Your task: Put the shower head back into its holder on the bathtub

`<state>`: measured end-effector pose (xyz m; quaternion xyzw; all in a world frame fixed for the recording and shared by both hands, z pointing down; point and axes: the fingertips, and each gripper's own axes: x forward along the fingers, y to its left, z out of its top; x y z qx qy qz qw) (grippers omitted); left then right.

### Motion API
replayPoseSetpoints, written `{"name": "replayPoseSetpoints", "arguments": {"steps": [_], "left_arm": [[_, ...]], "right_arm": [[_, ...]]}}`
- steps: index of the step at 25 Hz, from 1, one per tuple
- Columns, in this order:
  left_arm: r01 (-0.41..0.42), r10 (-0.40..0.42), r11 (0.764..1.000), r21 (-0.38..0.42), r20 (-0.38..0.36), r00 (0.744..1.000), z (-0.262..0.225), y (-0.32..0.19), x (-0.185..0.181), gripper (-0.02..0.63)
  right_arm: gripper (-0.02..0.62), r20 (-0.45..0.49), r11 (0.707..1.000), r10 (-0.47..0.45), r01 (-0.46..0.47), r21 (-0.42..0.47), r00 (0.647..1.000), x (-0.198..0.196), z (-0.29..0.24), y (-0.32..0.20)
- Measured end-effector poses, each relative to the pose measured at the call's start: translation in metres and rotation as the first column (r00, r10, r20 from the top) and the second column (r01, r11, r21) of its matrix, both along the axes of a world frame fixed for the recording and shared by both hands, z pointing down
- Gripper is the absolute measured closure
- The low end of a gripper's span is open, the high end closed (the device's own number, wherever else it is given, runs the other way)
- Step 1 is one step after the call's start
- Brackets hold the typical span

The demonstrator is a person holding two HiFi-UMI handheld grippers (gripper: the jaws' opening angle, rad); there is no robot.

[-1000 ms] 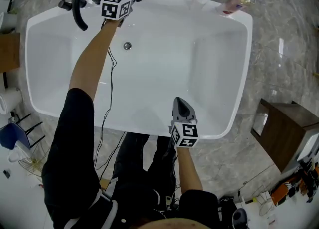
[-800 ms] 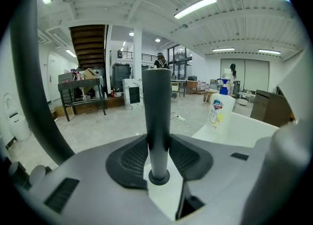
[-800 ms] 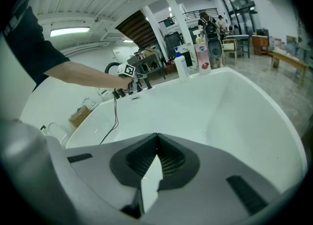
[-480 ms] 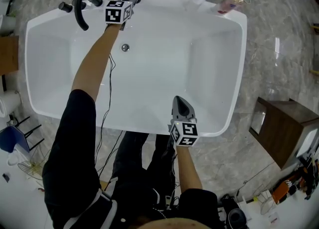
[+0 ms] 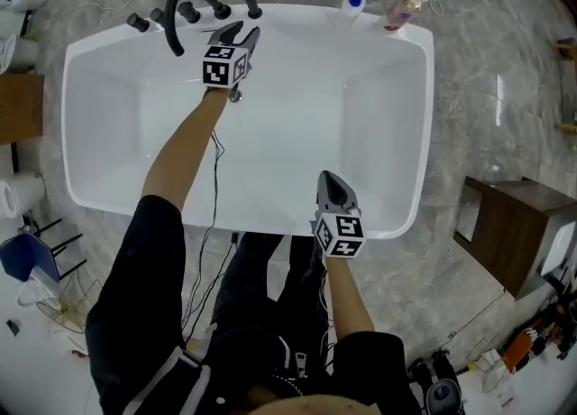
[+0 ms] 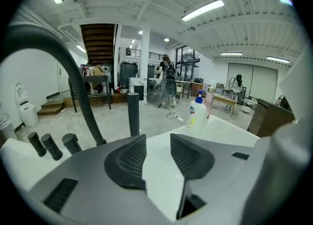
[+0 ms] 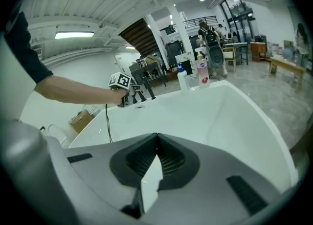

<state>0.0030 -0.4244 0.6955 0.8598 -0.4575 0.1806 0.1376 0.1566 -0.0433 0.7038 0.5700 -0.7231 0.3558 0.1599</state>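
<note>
Tub update, counting it all up. Two grippers in play. The left gripper (image 6: 157,140) is out over the far end of the white bathtub (image 5: 397,179). Its jaws stand a fair gap apart and are closing, with nothing between them, just bare white tub showing through the gap.

The one shower head (image 6: 133,114), a skinny black stick, stands upright on the rim just past the tip of this gripper's left jaw. It's clear of the jaw, no contact. I can't make out the holder under it.

Further left of that same gripper there's one black arched spout (image 6: 88,107) looping up and over. Beyond its base sit three stubby black knobs (image 6: 51,146), lined up along the rim. Off to this gripper's right, further down the rim, are two bottles side by side: one white bottle (image 6: 197,112) with a blue pump top and one pinkish bottle (image 6: 209,99).

The right gripper (image 5: 330,180) is well apart from all of that, over the near rim close to the person's body, pointing in across the basin. Its jaws are pressed together tip to tip, gripping nothing. Seen from it, the fittings and the left gripper are across the tub to the left, and the bottles straight across.

One black cable (image 7: 107,121) hangs down from the left gripper's hand.
</note>
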Motion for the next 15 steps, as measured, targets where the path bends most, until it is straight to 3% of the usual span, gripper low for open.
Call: {"name": "replayPoseSetpoints", "arguments": {"steps": [4,15], "left_arm": [[0.01,-0.01,1.0,-0.009,0.017,1.0,-0.024,0.042,-0.018,0.543],[-0.006,0.007,1.0,-0.029,0.024,1.0,-0.125,0.163,-0.057,0.565]], "right_arm": [[0.586,-0.001,0.999,-0.034,0.034,0.021,0.999,-0.009,-0.023,-0.005],[0.586,-0.035,0.982,-0.123,0.127,0.138,0.992,-0.039,-0.11,-0.032]]}}
